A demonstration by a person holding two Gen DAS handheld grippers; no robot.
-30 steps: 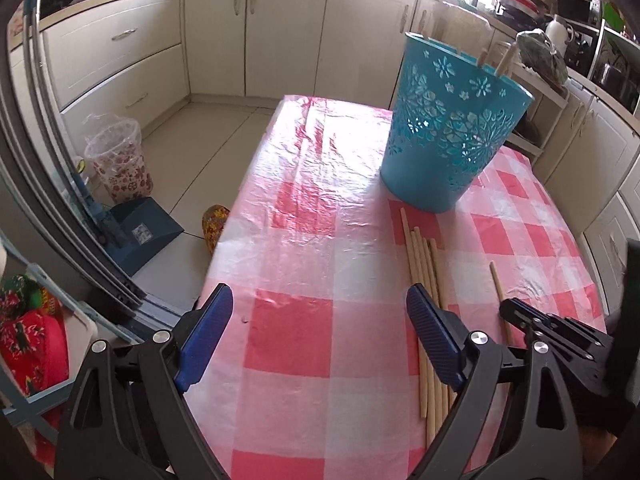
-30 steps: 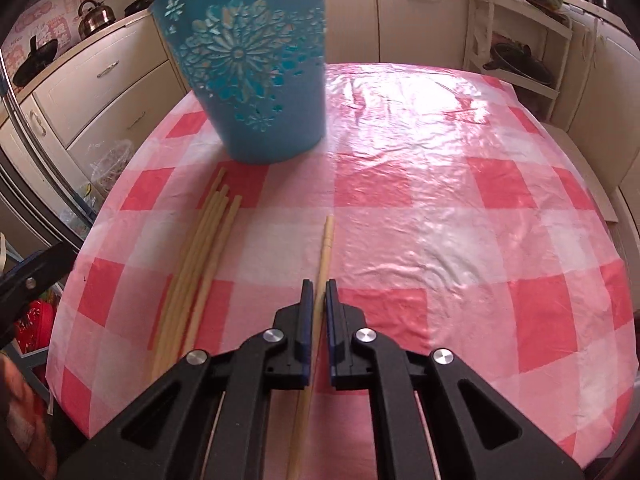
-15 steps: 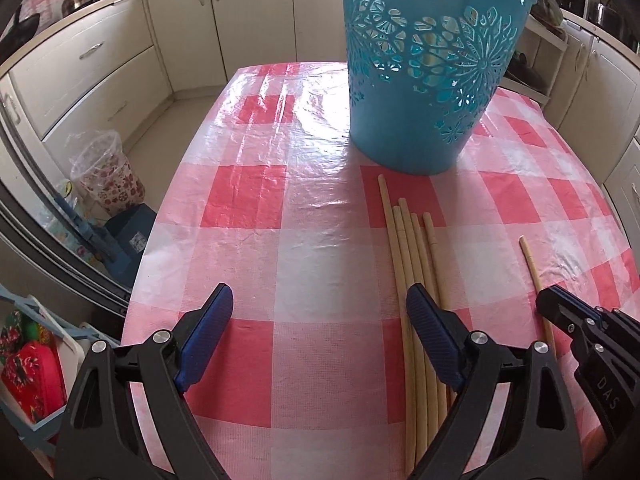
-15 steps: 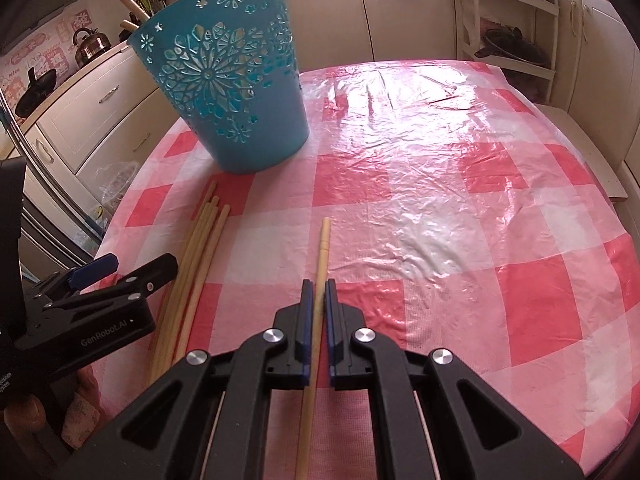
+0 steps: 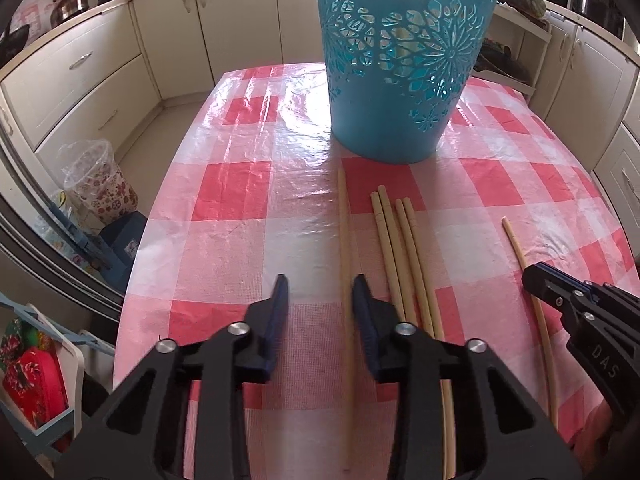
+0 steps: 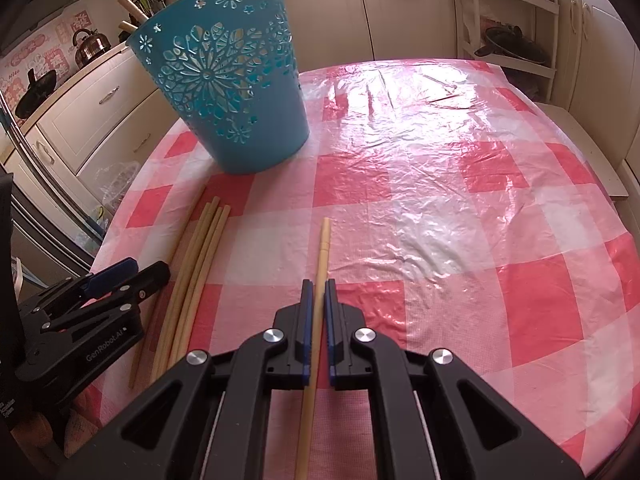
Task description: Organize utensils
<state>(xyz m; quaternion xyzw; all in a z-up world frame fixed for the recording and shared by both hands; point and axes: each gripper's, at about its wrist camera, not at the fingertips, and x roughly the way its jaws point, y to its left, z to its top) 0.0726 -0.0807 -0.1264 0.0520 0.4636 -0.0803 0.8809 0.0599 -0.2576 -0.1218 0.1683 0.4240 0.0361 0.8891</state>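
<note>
A blue perforated basket stands on the red-and-white checked table; it also shows in the right wrist view, with two chopstick ends sticking out of its top. Several wooden chopsticks lie in front of it. My left gripper is part-closed, its jaws straddling the leftmost chopstick without clamping it. My right gripper is shut on a single chopstick that lies apart to the right; it also shows in the left wrist view.
The checked plastic tablecloth covers the table. Kitchen cabinets run along the left and back. A lined waste bin and a blue dustpan stand on the floor to the left. A shelf rack stands at the back right.
My left gripper has narrowed from wide open and moved right over the leftmost chopstick. My right gripper stays shut on its chopstick.
</note>
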